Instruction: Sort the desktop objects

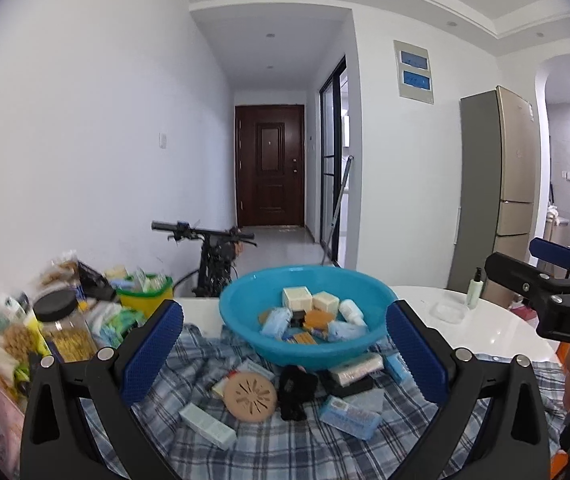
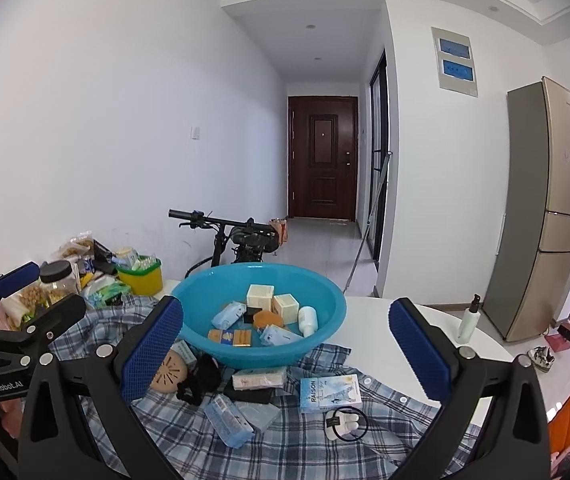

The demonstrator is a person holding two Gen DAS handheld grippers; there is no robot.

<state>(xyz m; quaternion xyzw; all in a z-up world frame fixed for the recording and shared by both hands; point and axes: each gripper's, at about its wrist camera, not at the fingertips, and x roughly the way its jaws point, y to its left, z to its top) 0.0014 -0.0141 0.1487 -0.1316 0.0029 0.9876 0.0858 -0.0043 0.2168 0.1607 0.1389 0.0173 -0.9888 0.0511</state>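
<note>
The right gripper hung spread and empty, the RAISON box lying near, just right of centre, nearer it than the equally spread left gripper.

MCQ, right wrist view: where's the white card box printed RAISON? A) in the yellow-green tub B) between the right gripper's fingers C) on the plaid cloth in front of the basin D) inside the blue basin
C: the RAISON box lies flat on the plaid cloth, in front of the blue basin, with both grippers open and empty.
</note>
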